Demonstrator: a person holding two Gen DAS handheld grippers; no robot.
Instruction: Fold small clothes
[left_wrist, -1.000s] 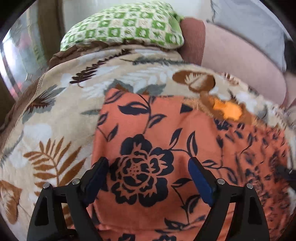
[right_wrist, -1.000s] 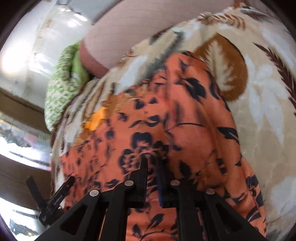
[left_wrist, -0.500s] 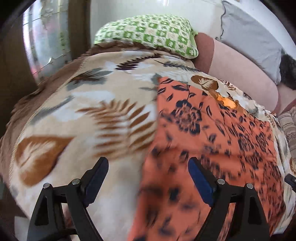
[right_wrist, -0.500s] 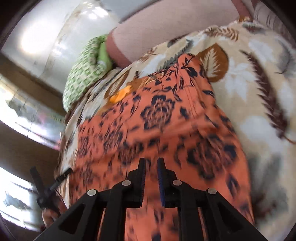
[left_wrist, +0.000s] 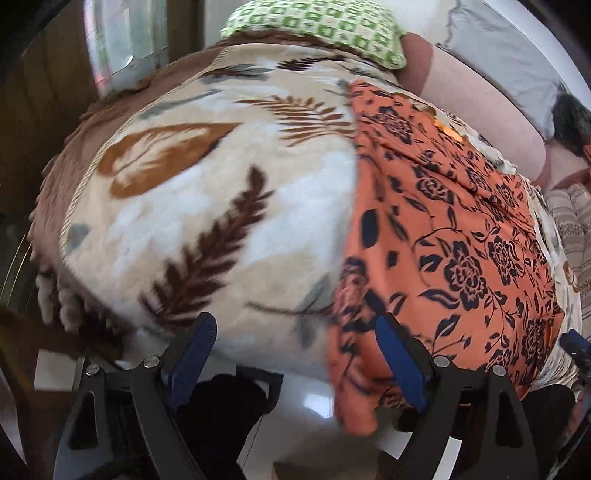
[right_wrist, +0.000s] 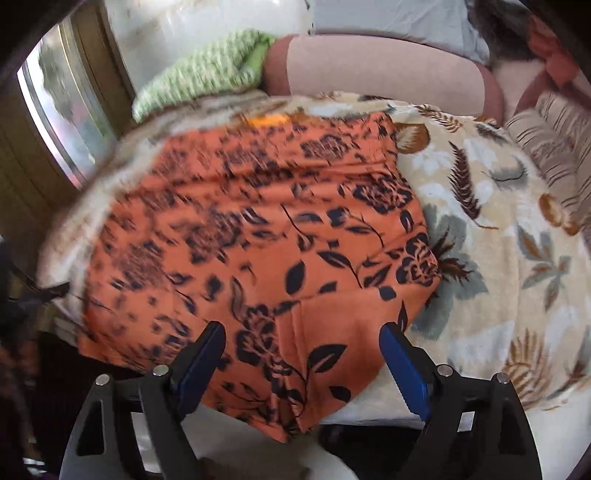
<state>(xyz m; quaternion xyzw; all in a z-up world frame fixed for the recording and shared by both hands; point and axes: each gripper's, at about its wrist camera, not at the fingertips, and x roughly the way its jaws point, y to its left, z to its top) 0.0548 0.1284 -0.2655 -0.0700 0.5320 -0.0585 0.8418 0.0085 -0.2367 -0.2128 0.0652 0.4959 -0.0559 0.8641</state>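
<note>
Since a second ago the right tongs (right_wrist: 301, 365) have let go, jaws opening over the orange floral garment (right_wrist: 258, 240) spread mid-frame on the bed (right_wrist: 498, 258), while the left tongs (left_wrist: 295, 365) hang wide and empty, so that fold looks laid.

Both views sit close above the bed's near edge, tilted steeply down and looking toward the pillows. The left wrist view faces the leaf-print blanket (left_wrist: 207, 206), with the orange floral garment (left_wrist: 454, 240) to its right. The right wrist view centres on that garment (right_wrist: 280, 236). Both share garment, blanket and green pillow (left_wrist: 317, 22).
</note>
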